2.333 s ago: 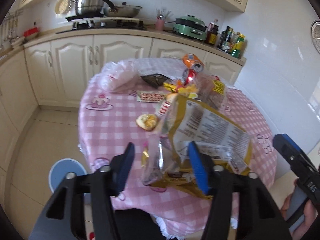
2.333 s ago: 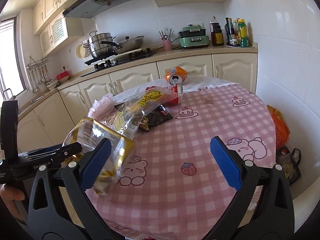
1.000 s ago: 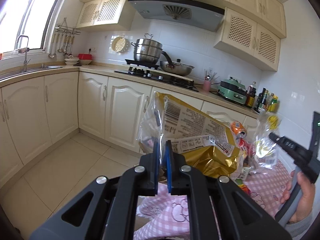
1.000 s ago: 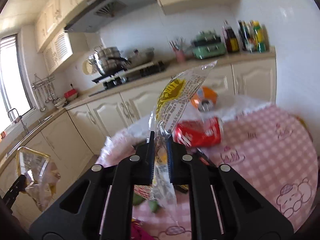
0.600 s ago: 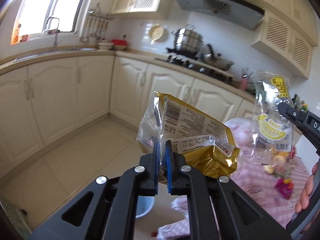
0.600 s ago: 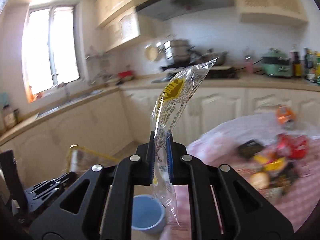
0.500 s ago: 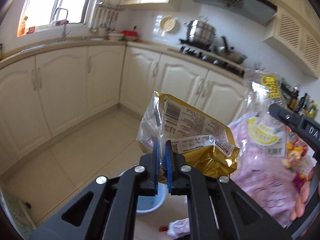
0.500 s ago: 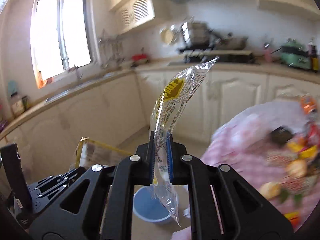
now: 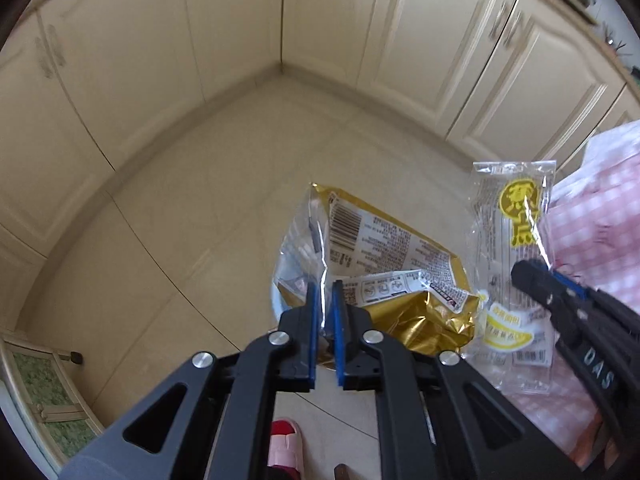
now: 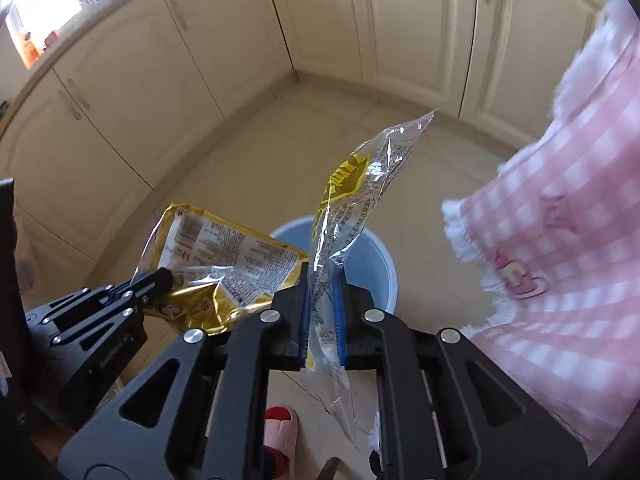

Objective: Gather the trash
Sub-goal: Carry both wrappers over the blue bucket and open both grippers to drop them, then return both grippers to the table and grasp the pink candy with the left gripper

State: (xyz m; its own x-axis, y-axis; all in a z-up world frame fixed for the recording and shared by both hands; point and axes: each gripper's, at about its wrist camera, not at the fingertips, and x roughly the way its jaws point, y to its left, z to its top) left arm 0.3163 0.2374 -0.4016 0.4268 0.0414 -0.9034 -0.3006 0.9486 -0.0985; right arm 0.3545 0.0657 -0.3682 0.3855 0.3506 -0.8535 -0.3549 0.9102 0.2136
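My left gripper (image 9: 325,296) is shut on a crumpled gold snack bag (image 9: 384,264) and holds it above the floor. The same bag (image 10: 224,256) shows in the right wrist view, just left of a light blue bin (image 10: 372,264). My right gripper (image 10: 323,276) is shut on a clear wrapper with yellow print (image 10: 352,200), held over the bin. In the left wrist view that wrapper (image 9: 512,240) hangs to the right of the gold bag, and the bin is almost fully hidden behind the bag.
Cream cabinet doors (image 9: 200,32) line the walls and meet in a corner. The beige tiled floor (image 9: 180,208) lies below. The table's pink checked cloth (image 10: 568,248) hangs at the right. A foot in a pink slipper (image 10: 280,432) stands by the bin.
Both grippers have tilted down toward the floor and moved over the blue bin, each still holding its wrapper. The counters and table top have left the view.
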